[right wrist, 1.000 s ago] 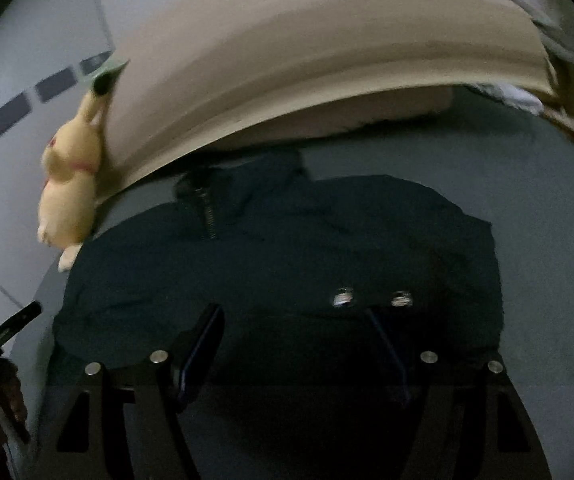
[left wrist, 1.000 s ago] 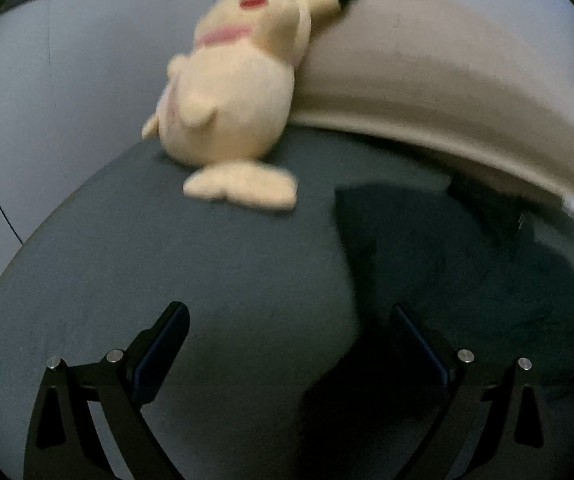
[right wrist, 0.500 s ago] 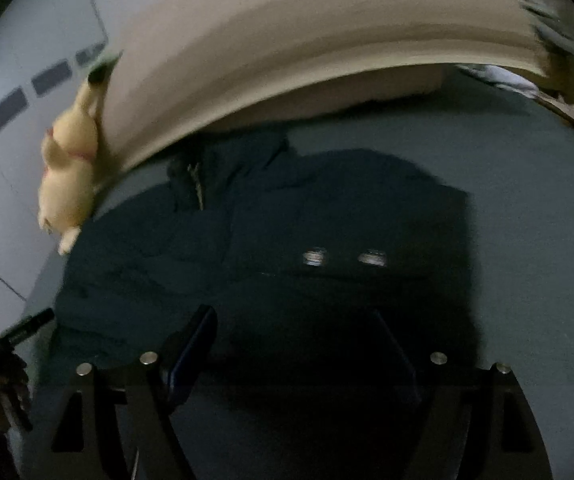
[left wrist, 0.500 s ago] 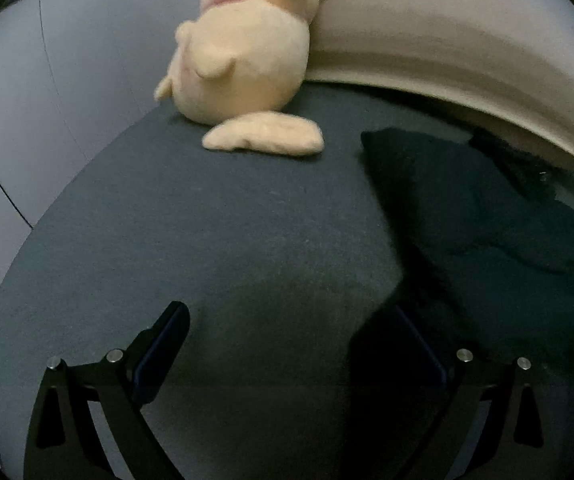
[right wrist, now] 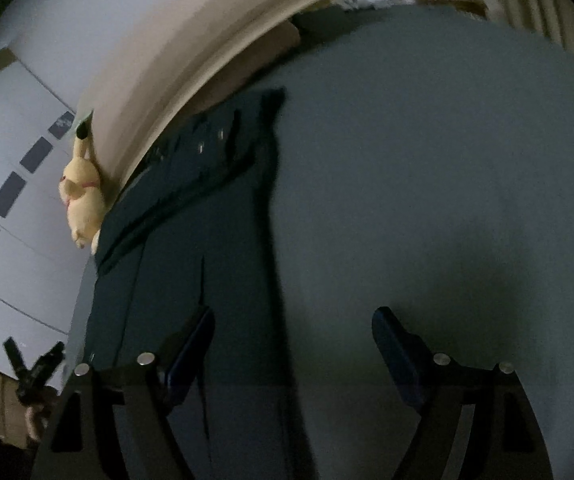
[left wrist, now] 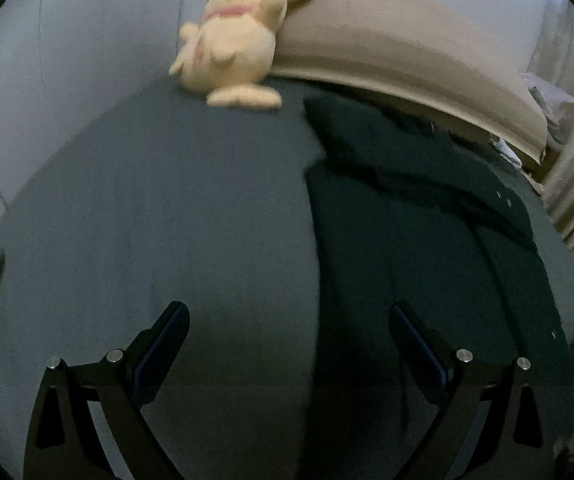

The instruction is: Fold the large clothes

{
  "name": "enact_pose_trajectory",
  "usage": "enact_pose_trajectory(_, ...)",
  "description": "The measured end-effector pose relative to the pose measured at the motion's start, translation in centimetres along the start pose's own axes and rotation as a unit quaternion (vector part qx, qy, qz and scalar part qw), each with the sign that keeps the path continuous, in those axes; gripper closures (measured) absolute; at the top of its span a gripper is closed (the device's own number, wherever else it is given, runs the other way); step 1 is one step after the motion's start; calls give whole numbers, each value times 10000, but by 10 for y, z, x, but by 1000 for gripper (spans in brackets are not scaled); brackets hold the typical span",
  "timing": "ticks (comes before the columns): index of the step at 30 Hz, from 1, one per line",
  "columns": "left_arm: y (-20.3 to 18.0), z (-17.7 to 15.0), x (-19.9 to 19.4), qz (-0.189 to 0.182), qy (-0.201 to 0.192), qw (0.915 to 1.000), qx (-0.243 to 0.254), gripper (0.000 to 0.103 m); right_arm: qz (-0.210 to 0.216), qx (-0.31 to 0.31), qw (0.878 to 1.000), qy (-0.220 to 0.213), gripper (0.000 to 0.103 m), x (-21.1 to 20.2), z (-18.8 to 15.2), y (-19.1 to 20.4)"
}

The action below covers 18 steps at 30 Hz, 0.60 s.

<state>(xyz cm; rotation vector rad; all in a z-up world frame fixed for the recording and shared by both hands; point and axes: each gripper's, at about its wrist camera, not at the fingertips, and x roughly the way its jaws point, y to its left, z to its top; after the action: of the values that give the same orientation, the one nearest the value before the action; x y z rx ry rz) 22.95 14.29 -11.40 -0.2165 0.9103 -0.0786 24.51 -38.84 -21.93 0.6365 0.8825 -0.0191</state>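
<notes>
Item, left to right: plush toy [left wrist: 231, 56] against headboard [left wrist: 399, 40]; my left gripper [left wrist: 287, 344] spread, empty; dark jacket [left wrist: 427, 232] flat on bed [left wrist: 147, 220], now narrowed lengthwise; my right gripper [right wrist: 291, 344] released, has swung aside. Crosswise fold likely pending.

This is a bedroom in a home. A bed with a grey sheet [left wrist: 167, 208] fills the view, a beige padded headboard [left wrist: 399, 44] curves at one o'clock, and a yellow plush toy [left wrist: 231, 52] leans against it at twelve o'clock.
</notes>
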Motion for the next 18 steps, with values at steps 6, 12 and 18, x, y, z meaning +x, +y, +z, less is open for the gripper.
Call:
enact_pose_trajectory(6,-7,-52,4,55,463,9989,40,4,59,-99,9999,102,20,-2,-54,7)
enact_pose_trajectory(12,-14,-66,-17,-20,284,9995,-117,4,301,-294,9991,72,20,-9,-70,29)
enact_pose_trajectory(18,-18,-82,-8,334,554,9979,1,3,163,-206,9995,189,32,4,-79,22)
